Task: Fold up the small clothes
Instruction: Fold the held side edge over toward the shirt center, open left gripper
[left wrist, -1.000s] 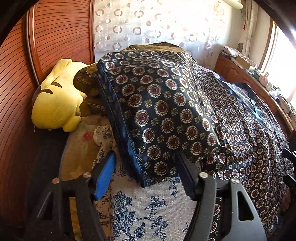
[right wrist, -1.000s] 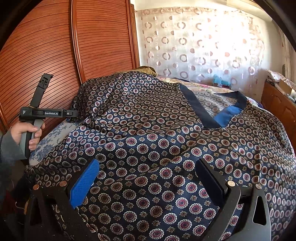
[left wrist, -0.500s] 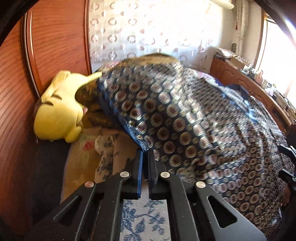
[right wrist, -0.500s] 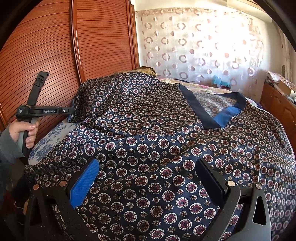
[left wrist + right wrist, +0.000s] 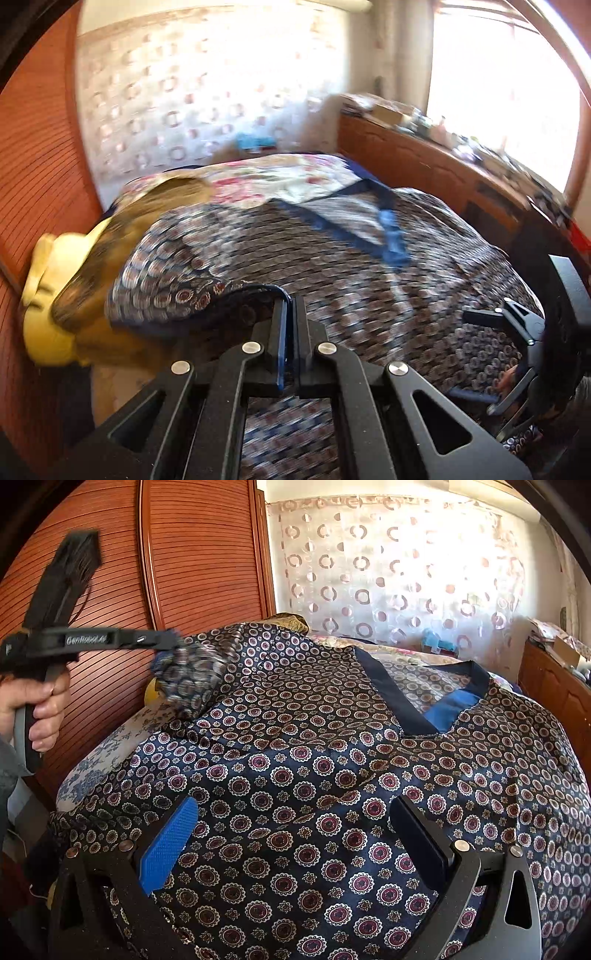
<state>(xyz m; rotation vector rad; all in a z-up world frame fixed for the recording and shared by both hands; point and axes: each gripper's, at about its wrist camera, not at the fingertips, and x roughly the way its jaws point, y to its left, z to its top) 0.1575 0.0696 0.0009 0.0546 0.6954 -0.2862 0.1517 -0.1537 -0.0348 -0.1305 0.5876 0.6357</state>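
Your left tongs [image 5: 168, 638], lettered "GenRobot.AI", clamp the shirt's sleeve [image 5: 192, 675]; right tongs [image 5: 291, 834] stand apart. Only the left view shows the yellow plush [image 5: 48, 295].

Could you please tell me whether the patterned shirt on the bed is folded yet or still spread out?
Mostly spread: the shirt lies flat, but the left gripper has its sleeve pinched and lifted.

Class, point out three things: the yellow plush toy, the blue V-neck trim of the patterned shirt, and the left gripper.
yellow plush toy [image 5: 46, 295], left wrist view, its body.
blue V-neck trim [image 5: 391, 698], right wrist view, left band.
left gripper [image 5: 290, 306], left wrist view, shut fingertips.
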